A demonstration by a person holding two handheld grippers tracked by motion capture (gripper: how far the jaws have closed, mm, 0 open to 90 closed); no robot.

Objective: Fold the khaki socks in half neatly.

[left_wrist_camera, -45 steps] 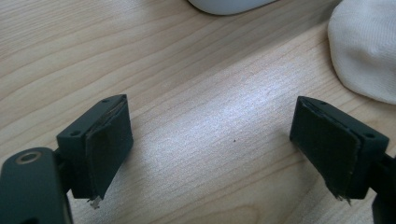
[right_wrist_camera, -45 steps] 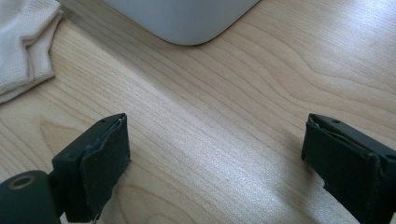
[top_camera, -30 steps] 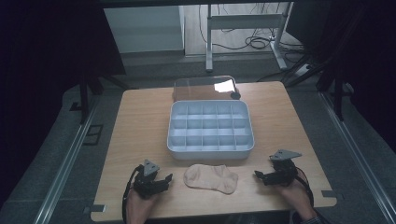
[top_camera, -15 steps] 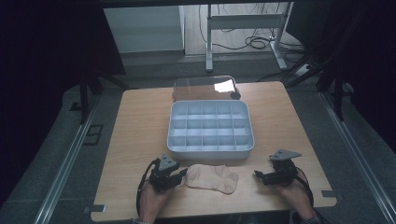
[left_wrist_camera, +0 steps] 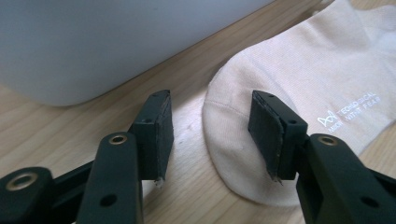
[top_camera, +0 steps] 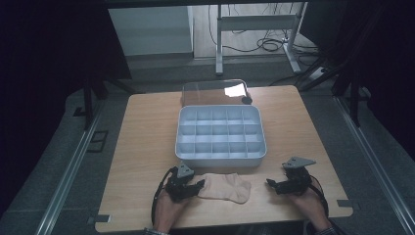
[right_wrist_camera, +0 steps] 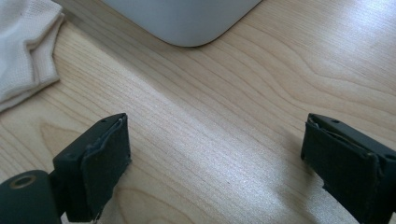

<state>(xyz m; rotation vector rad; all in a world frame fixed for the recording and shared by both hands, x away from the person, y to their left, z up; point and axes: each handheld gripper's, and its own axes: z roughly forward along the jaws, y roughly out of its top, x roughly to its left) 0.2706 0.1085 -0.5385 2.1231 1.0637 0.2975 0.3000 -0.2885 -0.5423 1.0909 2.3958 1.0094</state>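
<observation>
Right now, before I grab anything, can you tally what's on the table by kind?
Beige sock: 1
Pale blue divided organizer tray: 1
Clear lid, lying behind the tray: 1
Handheld gripper: 2, left gripper at the sock's edge, right gripper over bare wood
Total: 5

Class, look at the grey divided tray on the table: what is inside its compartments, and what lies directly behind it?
The tray has bare compartments. Behind it lies a clear lid; its near edge is hidden by the tray's far wall.
</observation>
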